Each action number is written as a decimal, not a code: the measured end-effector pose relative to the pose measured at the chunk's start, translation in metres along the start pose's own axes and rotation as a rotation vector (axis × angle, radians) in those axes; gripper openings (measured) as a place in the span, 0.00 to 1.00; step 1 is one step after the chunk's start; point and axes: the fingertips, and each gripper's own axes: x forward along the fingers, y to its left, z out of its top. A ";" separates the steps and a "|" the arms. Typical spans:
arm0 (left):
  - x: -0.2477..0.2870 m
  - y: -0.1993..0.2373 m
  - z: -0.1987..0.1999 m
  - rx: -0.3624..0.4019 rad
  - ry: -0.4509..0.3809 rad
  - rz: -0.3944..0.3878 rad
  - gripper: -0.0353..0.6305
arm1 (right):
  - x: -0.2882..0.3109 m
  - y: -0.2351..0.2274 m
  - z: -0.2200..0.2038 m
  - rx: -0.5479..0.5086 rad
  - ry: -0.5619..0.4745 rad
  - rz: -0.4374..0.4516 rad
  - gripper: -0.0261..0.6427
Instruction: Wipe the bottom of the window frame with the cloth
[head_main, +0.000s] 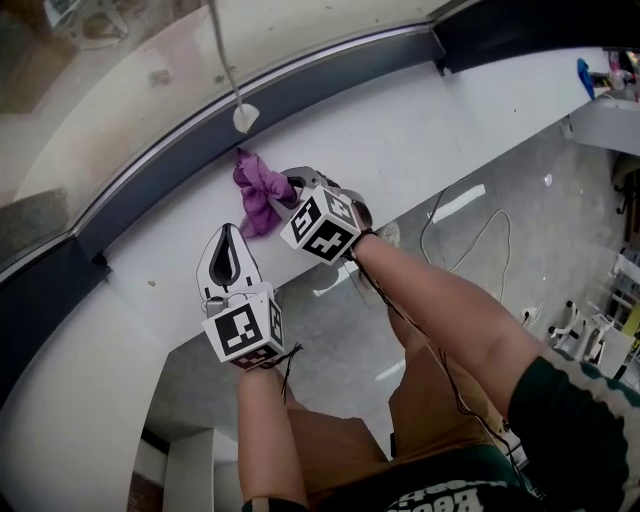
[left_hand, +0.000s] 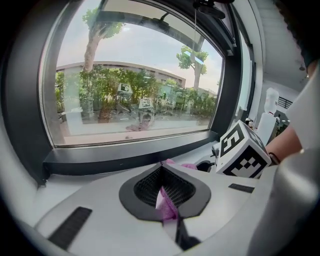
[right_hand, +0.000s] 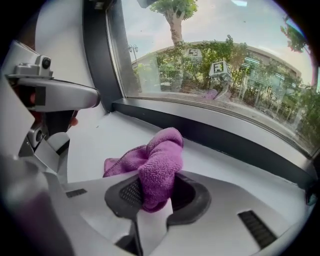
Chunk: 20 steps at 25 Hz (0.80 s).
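— The right tongs (head_main: 293, 186) are clenching the purple cloth (head_main: 258, 192), with a thick fold of it bulging up out of the jaws.

— And the left tongs (head_main: 231, 236)?

— They are sitting closed, tips meeting, on the white sill (head_main: 420, 130) just beside the cloth's near end. A thin purple sliver is showing in the slit between the jaws, but I cannot tell what it is.

— Where is the cloth lying?

— It is resting on the sill below the dark window frame (head_main: 200, 135). From the head view, its long axis is running across the sill, roughly square to the frame. One end is pointing at the frame and reaching its lower edge, and the other is pointing back toward the person.

— Anything trailing?

— In the right gripper view, a loose tail is spreading left of the jaws onto the sill.
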 end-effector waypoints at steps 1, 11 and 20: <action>0.004 -0.007 0.001 0.007 0.003 -0.011 0.06 | -0.003 -0.006 -0.004 0.008 0.002 -0.007 0.19; 0.037 -0.074 0.012 0.070 0.010 -0.118 0.06 | -0.037 -0.063 -0.043 0.065 0.012 -0.085 0.19; 0.059 -0.126 0.014 0.101 0.014 -0.177 0.06 | -0.066 -0.105 -0.074 0.110 0.011 -0.140 0.19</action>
